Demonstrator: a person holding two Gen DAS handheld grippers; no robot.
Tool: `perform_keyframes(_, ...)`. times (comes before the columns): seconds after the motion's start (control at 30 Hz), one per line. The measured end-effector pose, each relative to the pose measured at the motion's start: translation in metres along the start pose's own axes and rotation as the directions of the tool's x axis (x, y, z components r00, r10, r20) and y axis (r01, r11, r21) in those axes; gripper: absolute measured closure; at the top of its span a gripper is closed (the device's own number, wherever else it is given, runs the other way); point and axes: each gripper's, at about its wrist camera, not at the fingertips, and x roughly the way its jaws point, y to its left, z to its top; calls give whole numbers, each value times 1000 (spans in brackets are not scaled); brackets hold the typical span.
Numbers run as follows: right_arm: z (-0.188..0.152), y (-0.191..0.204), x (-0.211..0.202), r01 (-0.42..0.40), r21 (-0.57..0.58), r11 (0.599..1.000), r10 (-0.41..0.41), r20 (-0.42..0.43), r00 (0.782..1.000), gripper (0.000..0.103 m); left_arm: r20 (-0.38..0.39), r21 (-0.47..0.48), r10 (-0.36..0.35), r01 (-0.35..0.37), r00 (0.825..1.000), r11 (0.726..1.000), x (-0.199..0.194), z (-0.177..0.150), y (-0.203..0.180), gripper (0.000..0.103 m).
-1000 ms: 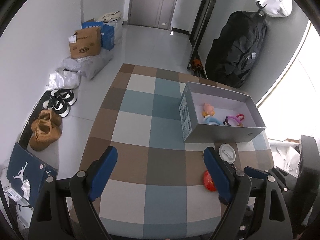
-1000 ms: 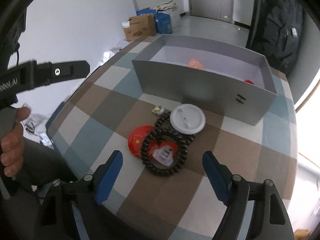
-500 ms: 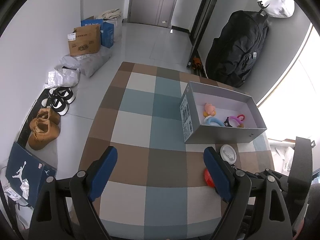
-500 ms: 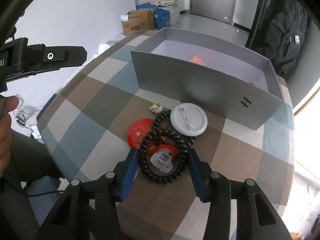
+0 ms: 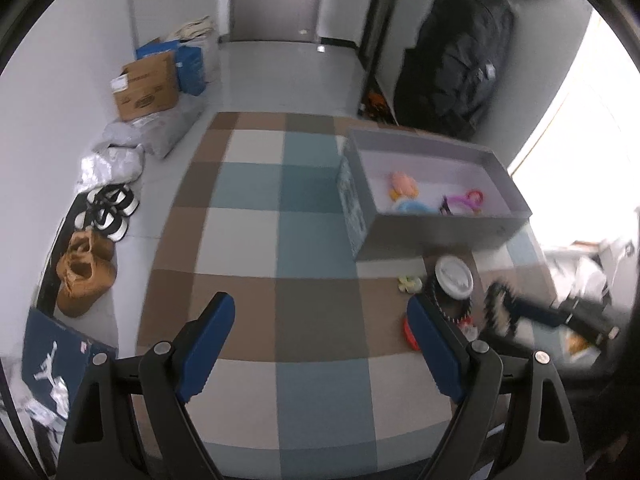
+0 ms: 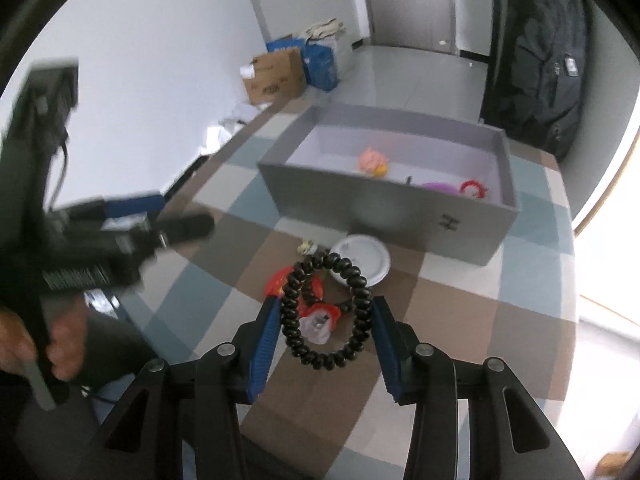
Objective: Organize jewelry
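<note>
My right gripper (image 6: 325, 312) is shut on a black beaded bracelet (image 6: 325, 312) and holds it lifted above the checkered table (image 6: 440, 320). Below it lie a red round badge (image 6: 276, 282), a clear plastic clip (image 6: 316, 326), a white round lid (image 6: 366, 260) and a small yellow-white clip (image 6: 306, 246). The grey box (image 6: 384, 208) stands beyond, with a pink toy (image 6: 372, 162), a purple hoop and a red ring inside. My left gripper (image 5: 320, 332) is open and empty over the table's near left part. The box also shows in the left wrist view (image 5: 436, 232).
Shoes (image 5: 84, 272), a cardboard box (image 5: 146, 88) and bags lie on the floor left of the table. A black backpack (image 5: 456, 64) leans against the far wall. The left gripper's body (image 6: 100, 248) shows blurred at the left of the right wrist view.
My right gripper closed on the black bracelet and lifted it off the table. The left gripper moved, and its view now shows more of the items by the box.
</note>
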Motion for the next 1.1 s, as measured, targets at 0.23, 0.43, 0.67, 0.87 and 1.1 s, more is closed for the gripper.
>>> perform_keyframes(0.23, 2, -26, -22, -5, 83, 997, 2, 46, 999, 59, -63, 185, -13, 24, 998, 982, 18, -14, -38, 18)
perform_keyframes(0.43, 3, -40, -33, -9, 128, 992, 0, 76, 997, 59, -85, 287, 50, -24, 995, 958, 32, -24, -59, 18)
perform_keyframes(0.67, 5, -48, -39, -23, 147, 989, 9, 98, 995, 59, -107, 323, 25, 10, 994, 946, 33, -22, -73, 18)
perform_keyframes(0.87, 3, -51, -45, -24, 157, 987, 7, 106, 994, 59, -97, 359, -18, 52, 995, 932, 31, -24, -83, 39)
perform_keyframes(1.1, 4, -58, -44, -27, 197, 980, 9, 91, 996, 59, -142, 326, -101, 143, 985, 934, 24, -28, -77, 66)
